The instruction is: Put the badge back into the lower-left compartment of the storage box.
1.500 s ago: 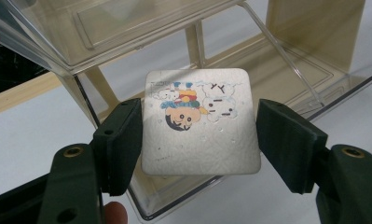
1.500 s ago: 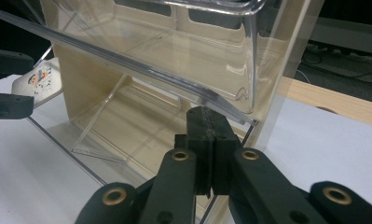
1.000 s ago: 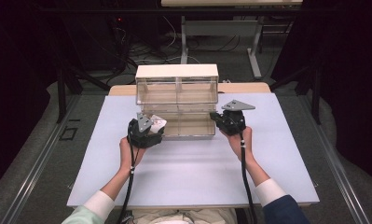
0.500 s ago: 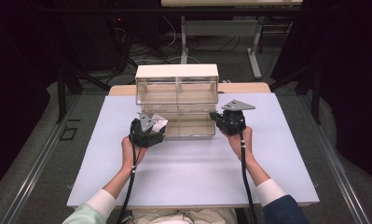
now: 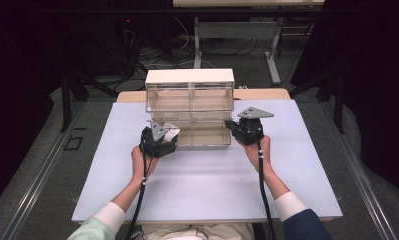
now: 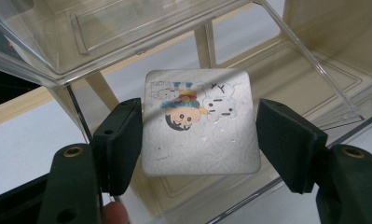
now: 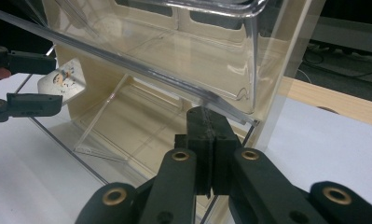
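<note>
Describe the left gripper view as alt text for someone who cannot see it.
A small silvery square packet printed with a cartoon face sits between the left gripper's two black jaws; the left pad touches its edge, the right stands apart. Behind it is a clear plastic drawer box on a white table.

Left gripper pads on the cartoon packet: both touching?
Cannot tell. In the left gripper view the left pad meets the cartoon packet; the right pad seems slightly off its edge.

White packet (image 6: 201, 122) w/ cartoon print, clear drawer (image 5: 202, 131), black jaws.
</note>
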Motion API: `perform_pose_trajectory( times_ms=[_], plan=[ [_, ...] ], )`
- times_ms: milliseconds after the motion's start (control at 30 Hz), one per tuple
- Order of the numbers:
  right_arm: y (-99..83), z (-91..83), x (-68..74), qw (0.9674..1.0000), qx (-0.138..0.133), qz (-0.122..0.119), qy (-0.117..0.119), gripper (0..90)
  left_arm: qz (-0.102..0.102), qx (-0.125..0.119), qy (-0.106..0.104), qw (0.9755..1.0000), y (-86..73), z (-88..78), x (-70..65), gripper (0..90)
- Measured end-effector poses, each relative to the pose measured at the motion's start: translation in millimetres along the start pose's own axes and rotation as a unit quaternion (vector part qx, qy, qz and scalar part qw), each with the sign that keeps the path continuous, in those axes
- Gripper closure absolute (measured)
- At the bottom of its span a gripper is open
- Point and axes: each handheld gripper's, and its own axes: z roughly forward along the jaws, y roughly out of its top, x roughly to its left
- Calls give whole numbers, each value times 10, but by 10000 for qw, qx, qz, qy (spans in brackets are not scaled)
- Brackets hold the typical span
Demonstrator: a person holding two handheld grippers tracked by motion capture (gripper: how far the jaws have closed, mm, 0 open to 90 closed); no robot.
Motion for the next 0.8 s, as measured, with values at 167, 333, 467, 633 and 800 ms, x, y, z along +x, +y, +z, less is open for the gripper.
perform_pose_trajectory(
  times_ms=[167,333,467,633,800],
  plan=[
    [0,0,0,10000,0,0,1,900,6,4,7,10000,-2,12,0,335],
    [0,0,0,10000,1,2,-1,900,15,16,27,10000,-3,19,4,335],
    [0,0,0,10000,1,4,2,900,4,-5,24,10000,-6,30,1,335],
    [0,0,0,10000,1,1,0,900,21,32,21,10000,-7,40,2,335],
    [1,-2,1,10000,4,0,-1,900,18,39,57,10000,-10,53,5,335]
  ],
)
